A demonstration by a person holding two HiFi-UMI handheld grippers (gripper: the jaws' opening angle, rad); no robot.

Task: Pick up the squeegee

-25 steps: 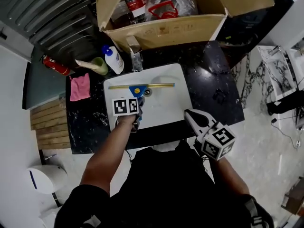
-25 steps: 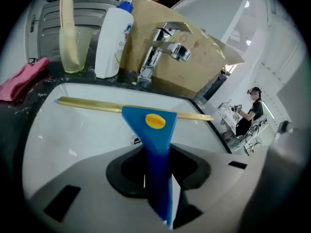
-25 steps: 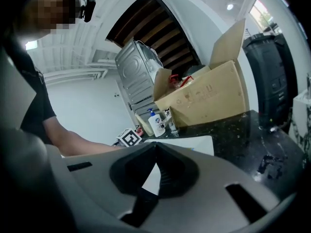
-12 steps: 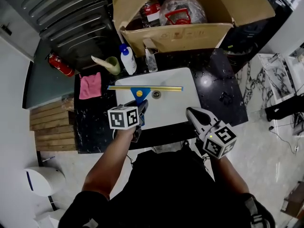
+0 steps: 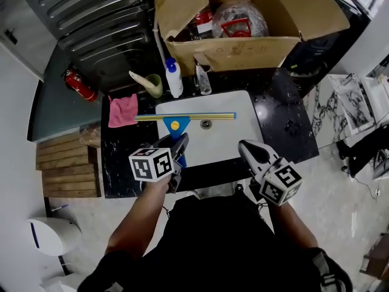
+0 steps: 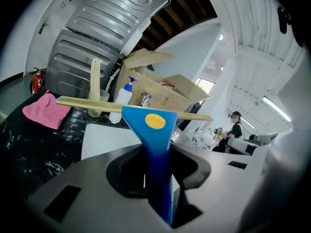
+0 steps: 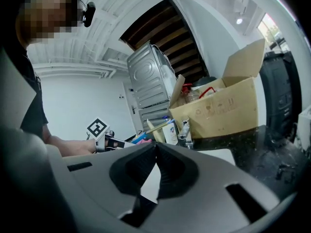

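Pink crumpled cloth (image 5: 123,111) on the black speckled countertop (image 5: 285,123) is the leftmost thing that reads clearly. The red cylinder (image 5: 79,85) beyond it is too small to identify.

Next comes the grey two-jaw left gripper (image 5: 180,145), whose marker cube covers the hand behind it in the head view. Its jaws are clamped on the blue-handled squeegee with a long yellowish blade (image 5: 176,124) (the left gripper view shows the dark pads pressing both faces of the flat handle). The handle's lower end is swallowed between the jaws. Only the blue wedge with its yellow dot and the blade stick out past the fingertips.

The blade runs crosswise ahead of the gripper, over the back part of the white rectangular sink basin (image 5: 234,135). Its left end reaches out over the counter near the cloth. In the left gripper view it crosses in front of a white pump bottle (image 6: 118,115) and hides part of it.

The open brown cardboard box (image 5: 243,50) behind holds a jumble that is hard to tell apart. To the right, the grey right gripper (image 5: 246,149) hovers at the basin's near right corner, well apart from the squeegee, with its jaws pinched together on nothing. The person's dark-clothed torso (image 5: 213,242) hides the counter's near edge.
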